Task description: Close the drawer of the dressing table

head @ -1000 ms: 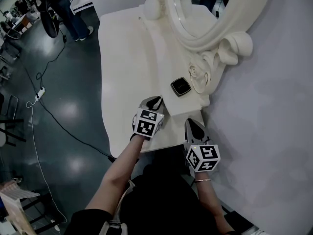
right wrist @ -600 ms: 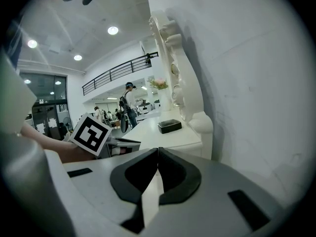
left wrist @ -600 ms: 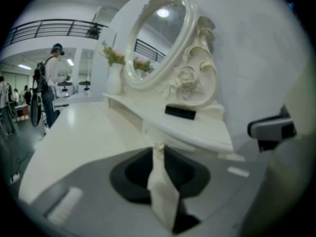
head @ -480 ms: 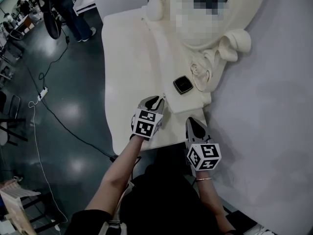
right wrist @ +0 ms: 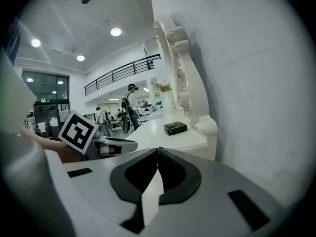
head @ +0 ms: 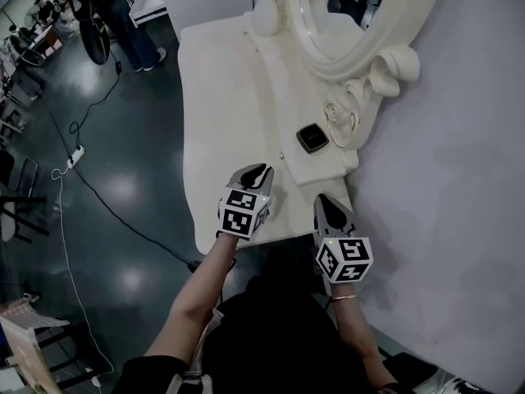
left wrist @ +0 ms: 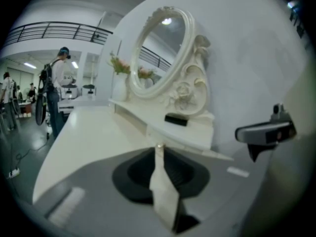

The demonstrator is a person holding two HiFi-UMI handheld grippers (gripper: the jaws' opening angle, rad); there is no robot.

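Since the drawer [left wrist: 170, 138] looks light, stiff and free-sliding, I'd push flat beside its knob [head: 281, 155] with my left gripper [head: 260, 171], jaws together like the right gripper's [head: 326, 205].

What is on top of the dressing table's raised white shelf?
A small black square case beside the carved white mirror frame. The frame's overhanging scrollwork hides the shelf behind it.

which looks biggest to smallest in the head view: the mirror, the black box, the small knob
1. mirror, by far the largest
2. black box
3. small knob, just a dot
The gaps are too wide for nearness to change the order.
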